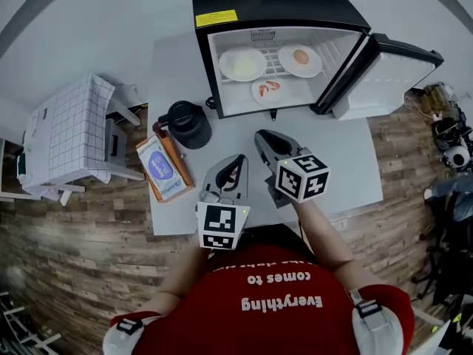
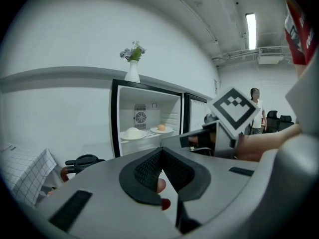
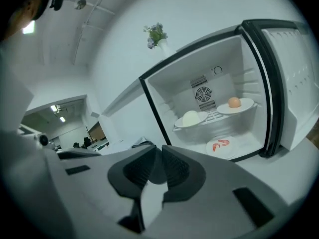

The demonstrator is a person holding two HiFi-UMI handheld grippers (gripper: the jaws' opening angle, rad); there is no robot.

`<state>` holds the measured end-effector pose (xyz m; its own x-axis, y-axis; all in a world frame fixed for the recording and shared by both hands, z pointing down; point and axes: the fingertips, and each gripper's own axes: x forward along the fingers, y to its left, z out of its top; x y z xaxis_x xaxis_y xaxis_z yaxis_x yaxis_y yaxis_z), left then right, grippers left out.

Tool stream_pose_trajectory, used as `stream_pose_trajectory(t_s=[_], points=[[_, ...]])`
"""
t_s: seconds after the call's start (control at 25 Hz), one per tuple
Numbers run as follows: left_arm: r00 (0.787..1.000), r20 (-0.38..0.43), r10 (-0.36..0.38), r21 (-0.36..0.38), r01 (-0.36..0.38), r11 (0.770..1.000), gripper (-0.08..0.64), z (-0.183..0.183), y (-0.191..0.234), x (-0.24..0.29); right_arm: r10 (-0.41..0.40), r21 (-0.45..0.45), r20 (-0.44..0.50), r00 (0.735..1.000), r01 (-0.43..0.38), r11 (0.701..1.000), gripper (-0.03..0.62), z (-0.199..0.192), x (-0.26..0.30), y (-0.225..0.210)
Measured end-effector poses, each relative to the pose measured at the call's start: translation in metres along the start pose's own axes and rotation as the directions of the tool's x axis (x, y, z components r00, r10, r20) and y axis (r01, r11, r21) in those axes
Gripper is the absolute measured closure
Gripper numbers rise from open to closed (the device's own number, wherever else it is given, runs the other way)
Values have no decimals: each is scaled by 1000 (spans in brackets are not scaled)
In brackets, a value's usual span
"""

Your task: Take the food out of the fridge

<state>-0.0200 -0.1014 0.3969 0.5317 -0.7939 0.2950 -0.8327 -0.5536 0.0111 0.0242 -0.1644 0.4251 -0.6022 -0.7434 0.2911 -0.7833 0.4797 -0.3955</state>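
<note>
- Food sits inside the open fridge (image 1: 295,2) on three plates (image 1: 224,65). A white mound (image 1: 244,63) and a round orange-brown item (image 1: 301,56) are on the shelf (image 1: 275,63); the shrimp (image 1: 270,87) are on the fridge floor below.
- Nothing is out yet, judging by the full fridge.
- Handling, judged: plates stiff, smooth, likely slippery and breakable. The food lies loose on top, so keep them level.
- Best hold: the near rim, one finger above and one below. The shrimp plate is nearest the opening.
- Door (image 1: 384,72) stands wide open to the right.
- Left gripper (image 2: 162,151): fingers clenched tip to tip, nothing between.
- Right gripper (image 3: 160,147): fingers closed, empty, aimed at the fridge.
- Both hang over the surface (image 1: 355,154), apart from the fridge. A jug (image 1: 188,123) stands to the left.
</note>
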Motion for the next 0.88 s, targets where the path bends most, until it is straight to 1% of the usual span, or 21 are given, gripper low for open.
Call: stream_pose_trajectory(t_s=[0.08,0.16,0.2,0.28,0.36,0.48,0.6,0.64,0.88], points=[[1000,-2,23,-7,-23,1000,554,3,11,8,11,93,-11,1000,-10,996,547,10,22,-17],[999,-8,40,-14,-41,999,554,3,20,17,28,219,-10,1000,-25,976,513,19,43,-34],[999,-13,48,-16,-48,999,554,2,25,21,36,288,-5,999,-33,957,506,22,54,-43],[998,-24,61,-17,-61,998,554,1,33,28,43,422,8,999,-43,905,497,28,75,-63],[997,-34,68,-14,-69,998,554,1,38,36,42,519,14,999,-43,854,489,32,95,-81],[997,-49,67,-7,-68,998,554,0,42,48,40,604,1,999,-32,797,476,31,123,-104],[996,-61,59,3,-59,998,554,0,41,57,42,705,20,999,-44,707,474,31,143,-124],[996,-63,59,7,-58,998,554,0,42,59,40,726,27,999,-47,686,474,32,149,-128],[995,-79,62,3,-62,998,553,-4,49,67,28,788,46,999,-54,614,474,38,170,-137]])
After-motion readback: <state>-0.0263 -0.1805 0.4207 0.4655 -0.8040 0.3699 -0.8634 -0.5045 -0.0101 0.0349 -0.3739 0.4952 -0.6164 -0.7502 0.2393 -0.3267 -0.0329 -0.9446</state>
